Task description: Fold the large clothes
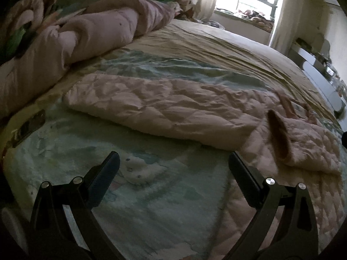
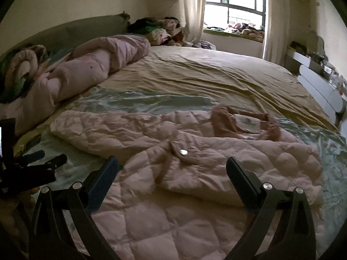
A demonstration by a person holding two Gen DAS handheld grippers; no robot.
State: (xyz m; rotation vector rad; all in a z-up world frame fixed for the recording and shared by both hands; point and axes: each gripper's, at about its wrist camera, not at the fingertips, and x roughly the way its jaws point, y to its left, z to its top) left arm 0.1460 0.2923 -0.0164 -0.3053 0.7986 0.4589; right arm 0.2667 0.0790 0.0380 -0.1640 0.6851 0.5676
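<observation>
A pale pink quilted coat (image 2: 173, 166) lies spread on the bed, its collar (image 2: 245, 121) toward the far side and one sleeve (image 2: 104, 130) stretched out to the left. A silver snap button (image 2: 184, 151) shows on its front flap. In the left wrist view the same coat (image 1: 164, 108) lies ahead with a brown-lined cuff (image 1: 279, 134) at the right. My left gripper (image 1: 173, 158) hovers open over the pale green bedsheet (image 1: 151, 195), just short of the sleeve. My right gripper (image 2: 172, 162) hangs open above the coat's front, holding nothing. The left gripper (image 2: 41, 158) also shows at the left edge.
A bunched pink duvet (image 2: 86, 69) lies along the headboard side at the left. A beige sheet (image 2: 206, 73) covers the far half of the bed. Piled clothes (image 2: 156, 30) sit in the far corner by the curtained window (image 2: 234, 4). A white cabinet (image 2: 318, 91) stands at the right.
</observation>
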